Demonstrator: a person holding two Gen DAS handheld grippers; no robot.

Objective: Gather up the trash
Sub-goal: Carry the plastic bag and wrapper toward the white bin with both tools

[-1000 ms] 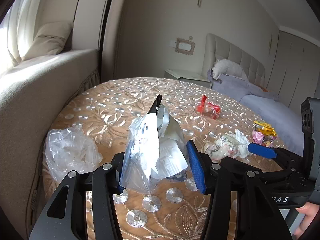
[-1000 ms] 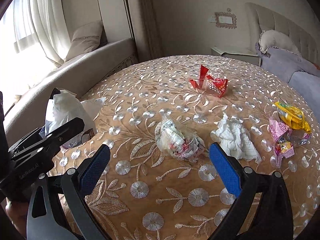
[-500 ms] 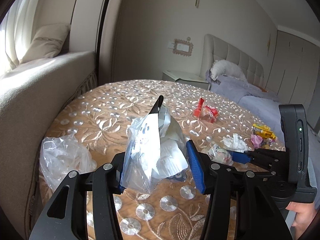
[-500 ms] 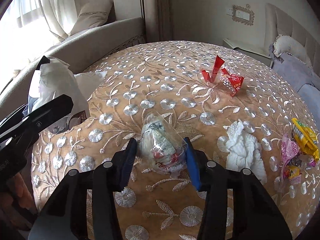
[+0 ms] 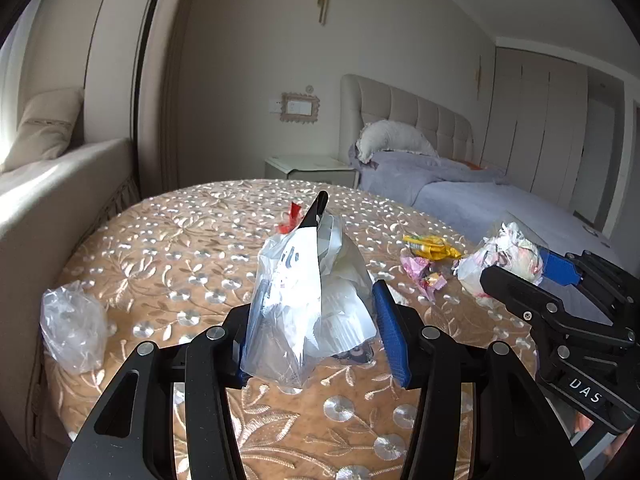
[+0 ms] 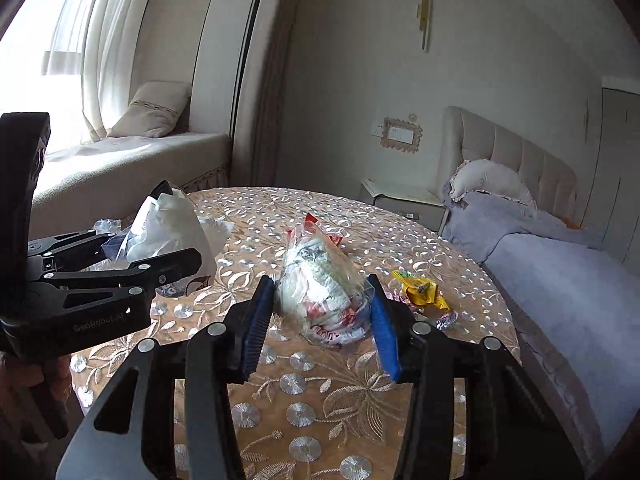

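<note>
Holding the plastic bag (image 5: 294, 300) upright with its mouth facing up, the left tongs (image 5: 312, 340) stay clenched on it, while the right tongs (image 6: 320, 320) — jaws just closed — grip a crumpled wrapper bundle (image 6: 320, 284) above the worktop (image 6: 320, 408), seemingly for dropping in.

Both wrist cameras sit close behind their fingers (image 5: 390, 338), facing across the bench (image 5: 168, 240) toward the bed (image 6: 560, 272); both share it.

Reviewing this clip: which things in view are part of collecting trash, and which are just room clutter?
Job:
- left gripper, shut on trash bag
- right gripper, shut on wad
- yellow wrapper
- pink wrapper
- red wrapper
- clear bag

Lying about:
- table
- pillow
- bed
- nightstand
</note>
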